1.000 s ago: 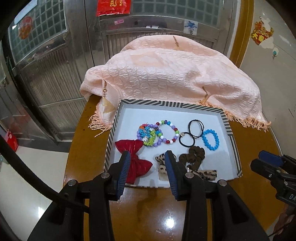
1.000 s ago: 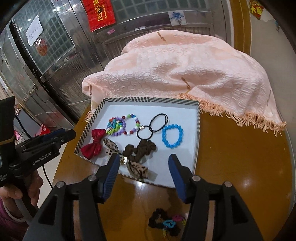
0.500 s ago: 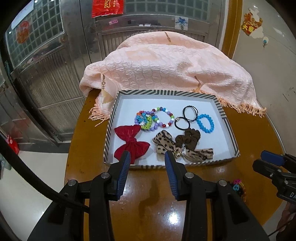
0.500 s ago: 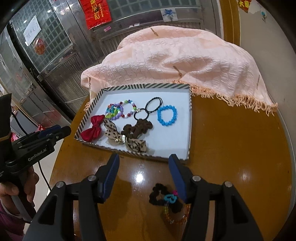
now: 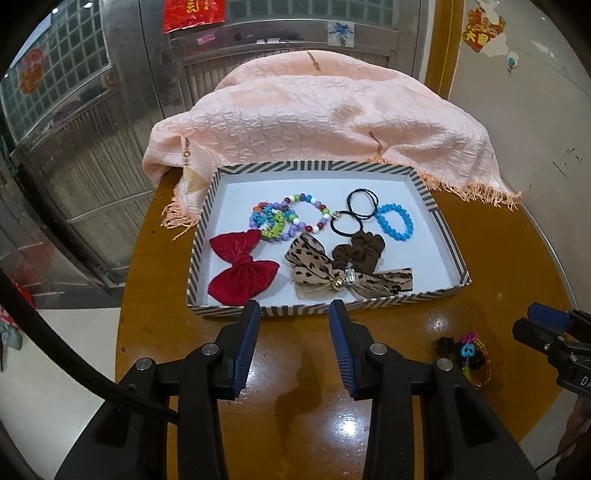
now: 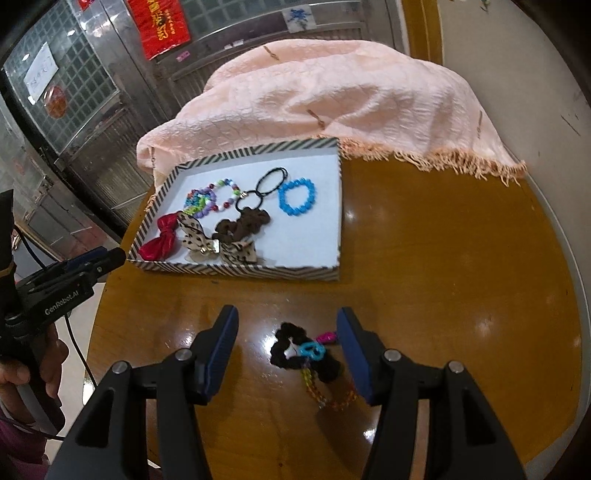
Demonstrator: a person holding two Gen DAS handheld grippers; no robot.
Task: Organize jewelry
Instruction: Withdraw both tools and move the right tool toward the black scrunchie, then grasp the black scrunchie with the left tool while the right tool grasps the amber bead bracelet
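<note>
**Hovering over a loose tangle beside the striped tray**

Lying on the glossy brown round table (image 6: 443, 258), a small tangle (image 6: 304, 354) of a black scrunchie, a turquoise charm, a pink bit and a yellow-orange beaded band sits between the spread jaws of the right gripper (image 6: 286, 325), which touch nothing. The left gripper (image 5: 293, 314) also stands apart and empty, just short of the near wall of the striped tray (image 5: 448, 240).

Inside that white-floored tray rest a red bow (image 5: 242, 267), a leopard-print bow (image 5: 325, 273), a brown scrunchie (image 5: 360, 249), a blue bead bracelet (image 5: 394, 222), black hair ties (image 5: 360, 206) and multicoloured bead bracelets (image 5: 286, 219).

"GenRobot.AI" reads on the left gripper's side in the right wrist view. A red poster (image 6: 159, 27) carries gold characters too small to read.

A peach fringed cloth (image 6: 351, 99) covers the table's far edge; bare tabletop lies open right of the tray.
</note>
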